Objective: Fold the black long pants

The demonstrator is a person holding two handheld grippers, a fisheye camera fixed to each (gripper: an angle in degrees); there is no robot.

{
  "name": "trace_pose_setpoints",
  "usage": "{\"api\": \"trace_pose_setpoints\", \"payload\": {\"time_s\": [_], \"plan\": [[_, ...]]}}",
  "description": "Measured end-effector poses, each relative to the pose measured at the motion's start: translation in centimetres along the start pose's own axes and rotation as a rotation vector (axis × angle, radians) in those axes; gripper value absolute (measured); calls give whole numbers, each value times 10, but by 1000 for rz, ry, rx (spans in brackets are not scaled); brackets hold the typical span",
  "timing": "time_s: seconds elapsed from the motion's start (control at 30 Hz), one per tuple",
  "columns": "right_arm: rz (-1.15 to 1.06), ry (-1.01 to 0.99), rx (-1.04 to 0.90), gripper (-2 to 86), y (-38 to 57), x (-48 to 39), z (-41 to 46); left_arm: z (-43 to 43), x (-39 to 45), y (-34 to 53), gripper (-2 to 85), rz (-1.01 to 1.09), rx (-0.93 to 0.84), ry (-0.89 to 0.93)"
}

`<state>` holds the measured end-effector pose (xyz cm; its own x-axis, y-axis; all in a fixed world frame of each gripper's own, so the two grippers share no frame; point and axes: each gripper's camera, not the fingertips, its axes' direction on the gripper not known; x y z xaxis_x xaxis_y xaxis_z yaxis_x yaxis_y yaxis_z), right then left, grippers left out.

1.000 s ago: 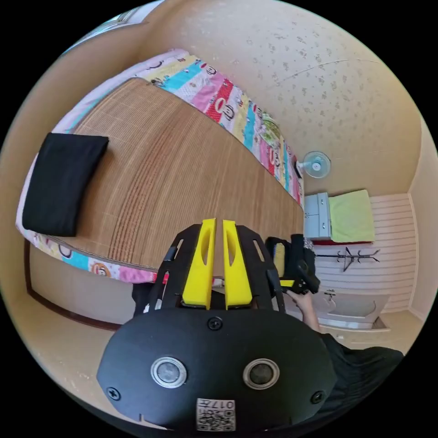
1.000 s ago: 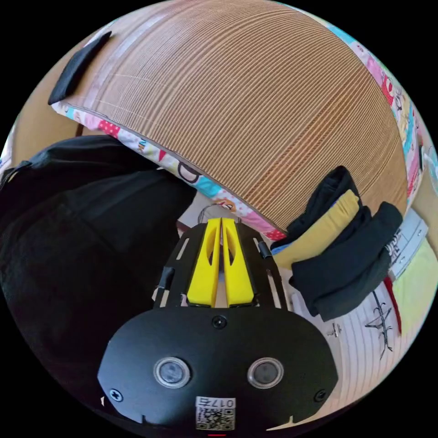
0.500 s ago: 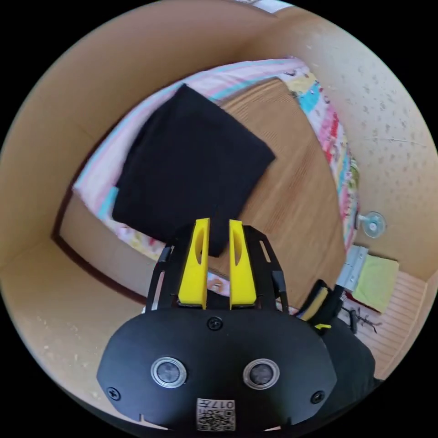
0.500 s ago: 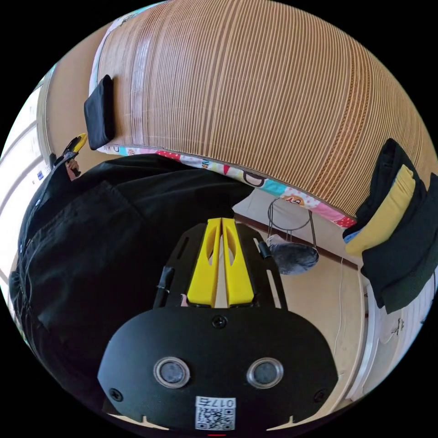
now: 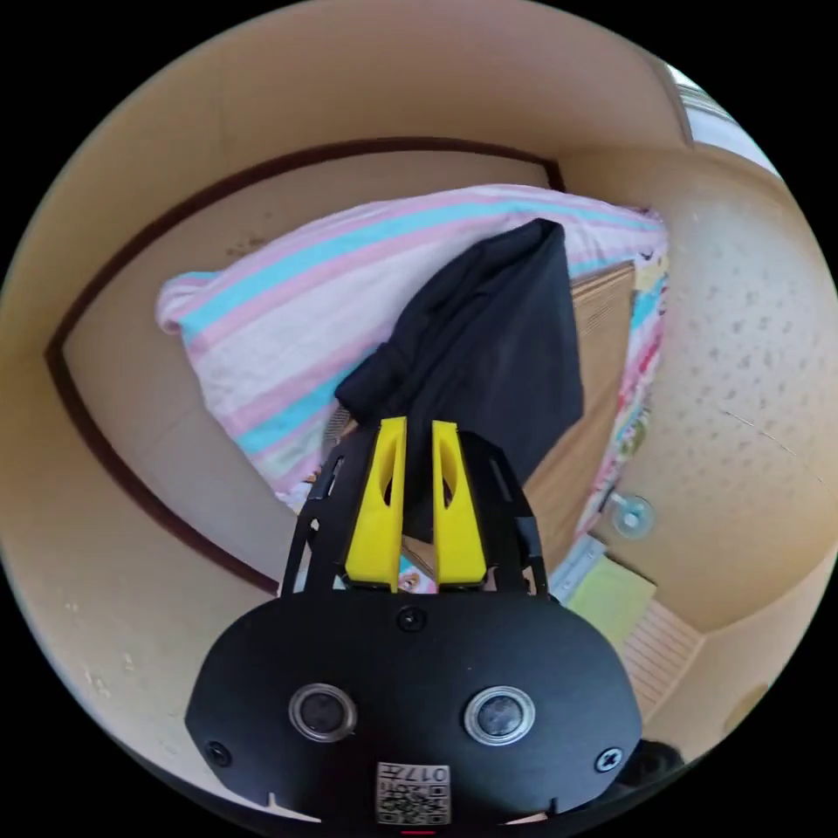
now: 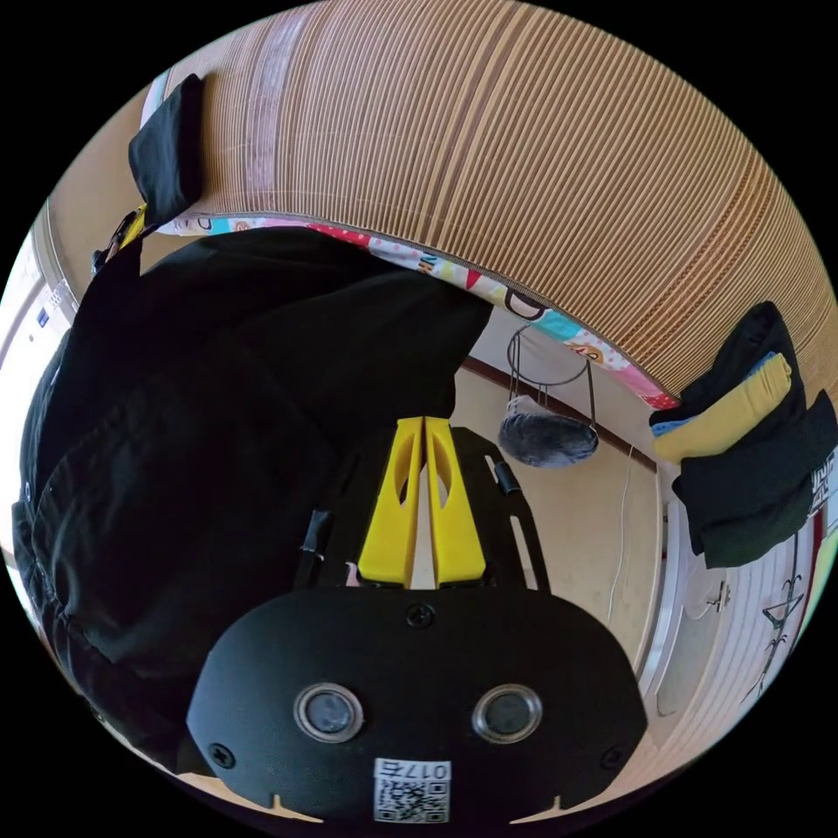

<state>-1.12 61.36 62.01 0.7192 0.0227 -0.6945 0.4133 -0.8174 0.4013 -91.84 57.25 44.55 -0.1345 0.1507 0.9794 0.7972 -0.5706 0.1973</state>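
Observation:
The black long pants [image 5: 489,349] are a folded bundle at the corner of the bed, bunched and raised on one side. My left gripper [image 5: 419,428] is shut on their near edge, with black cloth running down between the yellow jaws. In the right gripper view the same pants [image 6: 166,148] appear small at the far corner of the woven mat [image 6: 524,157], with the left gripper [image 6: 131,229] just below them. My right gripper [image 6: 423,425] hangs shut and holds nothing, off the bed's side next to the person's black clothing [image 6: 218,419].
A striped pink and blue sheet [image 5: 288,297] covers the mattress end under the pants. A stack of folded black, yellow and blue clothes [image 6: 742,454] sits at the mat's other end. A wire stand with a grey bundle [image 6: 548,436] is on the floor beside the bed.
My left gripper has reached the folded pants at the bed corner and closed on their edge, and the pants have bunched up. The right gripper stays shut.

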Motion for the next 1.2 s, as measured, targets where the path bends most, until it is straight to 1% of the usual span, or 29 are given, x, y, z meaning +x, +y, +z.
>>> {"api": "trace_pose_setpoints", "payload": {"time_s": [0.07,0.13,0.17,0.2,0.27,0.3,0.37,0.4,0.43,0.47,0.53,0.57,0.6,0.63,0.67,0.7,0.77,0.8,0.87,0.93,1.0,1.07,1.1,1.13,1.17,1.2], "plan": [[-3,-7,-2,3,-9,-9,-1,-7,12,3,48,157,-84,236],[-17,-20,-10,3,-17,-20,-3,-8,41,13,45,294,-117,378],[-27,-19,-15,3,-23,-28,-5,-7,70,22,44,392,-128,395],[-37,-4,-21,3,-28,-36,-8,-4,87,28,44,446,-135,391],[-51,38,-40,3,-34,-49,-11,19,159,58,43,640,-183,374],[-51,76,-54,3,-38,-56,-13,28,175,69,42,675,-196,382],[-48,130,-69,4,-41,-65,-16,71,230,121,41,789,-285,429],[-49,153,-77,4,-43,-69,-17,83,241,136,41,819,-320,426],[-49,165,-81,4,-43,-72,-18,109,260,165,40,880,-417,393],[-47,168,-80,4,-43,-73,-18,136,272,192,38,929,-535,321],[-40,166,-73,4,-41,-73,-18,160,277,225,14,1002,-632,243],[-37,157,-67,5,-39,-72,-16,156,273,233,19,1021,-588,238],[-30,150,-59,5,-36,-70,-13,149,269,232,22,1016,-539,237],[-21,140,-53,5,-34,-67,-9,126,258,224,31,985,-396,244],[-18,133,-53,5,-33,-65,-6,99,241,210,41,904,-224,223],[-19,114,-57,4,-32,-62,0,86,230,202,47,840,-137,198],[-18,91,-73,4,-33,-57,13,39,172,167,91,516,141,99],[-21,85,-86,4,-35,-56,21,29,155,160,102,423,192,85],[-35,94,-103,4,-37,-58,33,-4,90,146,130,74,369,73],[-46,125,-111,5,-39,-61,43,-14,51,148,135,-84,467,116],[-64,153,-106,5,-40,-65,54,-4,25,139,137,-128,453,194],[-78,153,-95,5,-38,-66,63,36,4,117,131,-175,296,248],[-84,155,-82,5,-36,-66,67,49,1,112,117,-184,245,263],[-85,160,-69,5,-34,-66,69,76,2,104,88,-180,140,304],[-87,178,-26,5,-28,-67,69,92,9,103,71,-163,98,338],[-90,188,35,5,-19,-69,67,95,16,105,63,-143,98,346]]}}
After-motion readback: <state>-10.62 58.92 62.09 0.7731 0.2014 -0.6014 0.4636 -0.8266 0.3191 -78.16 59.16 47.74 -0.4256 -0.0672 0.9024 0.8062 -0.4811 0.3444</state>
